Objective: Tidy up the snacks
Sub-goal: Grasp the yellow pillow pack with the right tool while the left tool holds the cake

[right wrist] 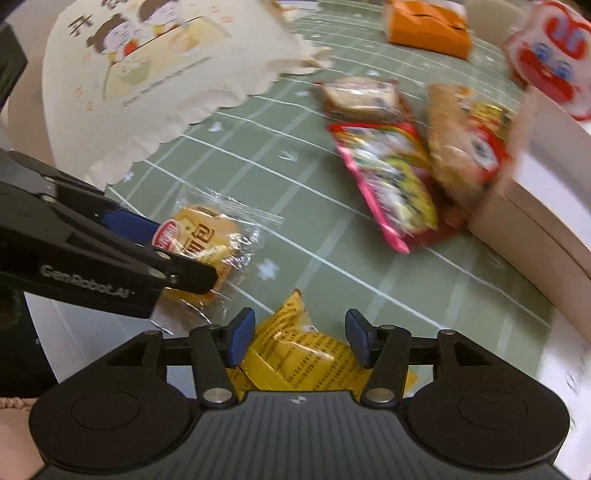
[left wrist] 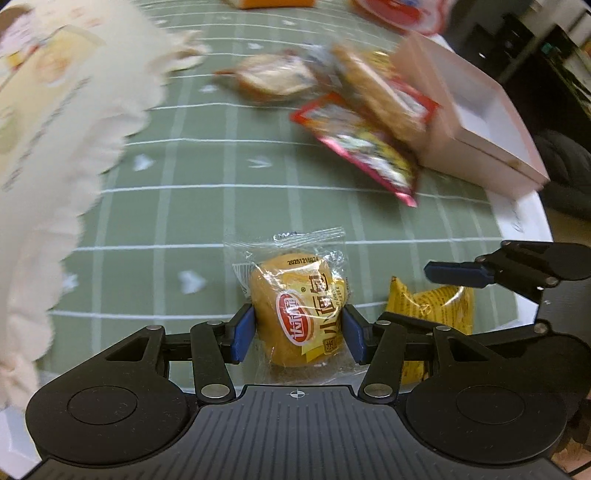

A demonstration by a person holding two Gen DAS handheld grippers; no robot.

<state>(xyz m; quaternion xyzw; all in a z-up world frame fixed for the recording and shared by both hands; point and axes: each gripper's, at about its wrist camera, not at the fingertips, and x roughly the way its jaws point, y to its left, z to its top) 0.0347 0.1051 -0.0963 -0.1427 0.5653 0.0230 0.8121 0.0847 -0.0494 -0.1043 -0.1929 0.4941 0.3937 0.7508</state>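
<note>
**Inspector A:** At the near edge of the green grid-patterned tablecloth [left wrist: 207,173], the left gripper [left wrist: 298,328] has its blue pads pressed on either side of a round golden bun in a clear plastic wrapper with a red oval logo [left wrist: 297,314]. That is a grip.

**Inspector B:** Confirmed from the right wrist view: bun [right wrist: 201,240] sits between the left gripper's fingers [right wrist: 129,221]. And the right gripper [right wrist: 299,341]?

**Inspector A:** Its jaws straddle a yellow printed foil snack packet [right wrist: 303,354] lying near the table's near edge. The left pad meets the wrapper; the right pad stands clear of it. I log it as open, nothing held.

**Inspector B:** Remaining stock?

**Inspector A:** Toward the right edge, a red-and-yellow printed snack bag [right wrist: 391,184] and a long brown biscuit pack with red trim [right wrist: 461,147] lean against a pale pink open cardboard box [left wrist: 476,122]. Behind them lies a clear-wrapped brown sandwich cake [right wrist: 360,98]. At the far edge sit an orange pack [right wrist: 428,33] and a red-and-white pouch [right wrist: 554,59], both blurred. A cream scalloped mat with cartoon figures [right wrist: 155,74] covers the left side.
</note>
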